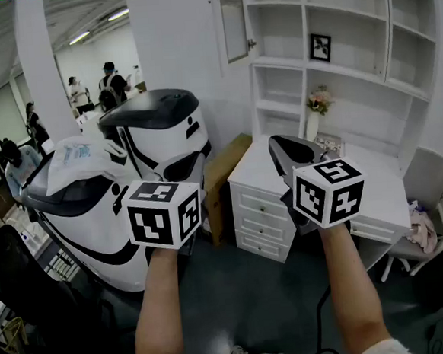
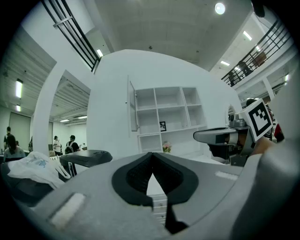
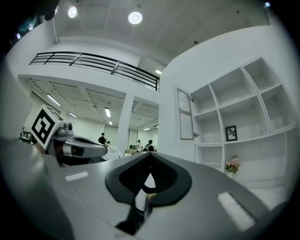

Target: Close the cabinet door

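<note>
Cabinet door [image 3: 185, 115]: open, upright, high ahead of my jaws, well apart.
Right gripper [image 3: 150, 158]: likely nearer; jaws closed, empty.
Left gripper [image 2: 151, 155]: closed, empty.

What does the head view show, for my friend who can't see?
A cabinet door stands open at the top left of a white shelf unit. Two arms hold the left gripper and right gripper out toward it. A white desk with drawers stands below.
</note>
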`<move>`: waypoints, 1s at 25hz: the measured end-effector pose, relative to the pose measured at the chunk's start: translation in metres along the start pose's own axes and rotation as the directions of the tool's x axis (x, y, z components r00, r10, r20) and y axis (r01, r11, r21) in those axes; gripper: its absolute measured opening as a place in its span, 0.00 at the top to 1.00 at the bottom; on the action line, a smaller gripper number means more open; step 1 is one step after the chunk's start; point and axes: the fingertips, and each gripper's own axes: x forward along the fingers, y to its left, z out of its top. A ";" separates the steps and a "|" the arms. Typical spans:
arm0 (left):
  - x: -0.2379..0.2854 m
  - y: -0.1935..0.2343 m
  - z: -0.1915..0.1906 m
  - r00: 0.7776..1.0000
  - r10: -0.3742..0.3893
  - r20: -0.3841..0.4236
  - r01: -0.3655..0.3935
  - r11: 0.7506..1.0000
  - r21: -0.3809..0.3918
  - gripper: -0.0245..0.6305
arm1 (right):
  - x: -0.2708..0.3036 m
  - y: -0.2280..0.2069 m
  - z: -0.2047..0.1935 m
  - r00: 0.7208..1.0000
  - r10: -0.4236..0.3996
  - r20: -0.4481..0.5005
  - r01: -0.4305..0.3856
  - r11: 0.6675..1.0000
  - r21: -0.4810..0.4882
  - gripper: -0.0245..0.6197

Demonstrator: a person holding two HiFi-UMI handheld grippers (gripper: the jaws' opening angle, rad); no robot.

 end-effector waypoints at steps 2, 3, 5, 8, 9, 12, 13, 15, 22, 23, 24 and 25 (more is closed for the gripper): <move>0.002 0.004 -0.002 1.000 -0.008 0.000 0.008 1.000 0.005 0.96 | 0.006 0.004 -0.003 1.000 0.002 -0.006 -0.002 1.000 -0.006 0.96; 0.003 0.005 -0.002 1.000 -0.012 0.000 0.012 1.000 0.007 0.96 | 0.009 0.005 -0.004 1.000 0.001 -0.007 -0.001 1.000 -0.007 0.96; 0.005 0.009 -0.004 1.000 -0.021 0.003 0.021 1.000 0.006 0.96 | 0.015 0.008 -0.005 1.000 -0.006 -0.003 0.006 1.000 -0.005 0.96; 0.009 0.017 -0.006 0.999 -0.032 0.006 0.032 0.999 0.006 0.96 | 0.023 0.011 -0.004 1.000 -0.023 0.008 0.023 1.000 0.000 0.95; 0.010 0.020 -0.008 0.999 -0.035 0.004 0.035 0.999 0.007 0.96 | 0.026 0.012 -0.005 1.000 -0.029 0.009 0.029 1.000 0.001 0.95; 0.011 0.028 -0.013 0.999 -0.044 -0.003 0.044 0.999 0.008 0.96 | 0.035 0.017 -0.008 0.999 -0.042 0.003 0.042 0.999 -0.003 0.92; 0.012 0.031 -0.014 0.999 -0.046 -0.003 0.046 0.999 0.007 0.96 | 0.037 0.019 -0.008 0.999 -0.045 0.001 0.045 0.999 -0.005 0.89; 0.012 0.037 -0.016 0.999 -0.048 0.000 0.048 0.999 0.003 0.96 | 0.041 0.022 -0.008 0.999 -0.050 0.000 0.050 0.999 -0.009 0.87; 0.015 0.055 -0.020 0.999 -0.046 0.001 0.046 0.999 -0.010 0.96 | 0.059 0.031 -0.008 0.999 -0.046 -0.002 0.046 0.999 -0.025 0.81; 0.016 0.057 -0.020 0.999 -0.043 0.003 0.043 0.999 -0.011 0.96 | 0.062 0.032 -0.008 0.999 -0.043 0.001 0.043 0.999 -0.025 0.80; 0.017 0.059 -0.020 0.999 -0.041 0.004 0.041 0.999 -0.011 0.96 | 0.064 0.032 -0.007 0.999 -0.039 0.004 0.039 0.999 -0.024 0.79; 0.019 0.060 -0.020 0.999 -0.040 0.004 0.040 0.999 -0.011 0.96 | 0.067 0.031 -0.007 0.999 -0.036 0.007 0.036 0.999 -0.023 0.78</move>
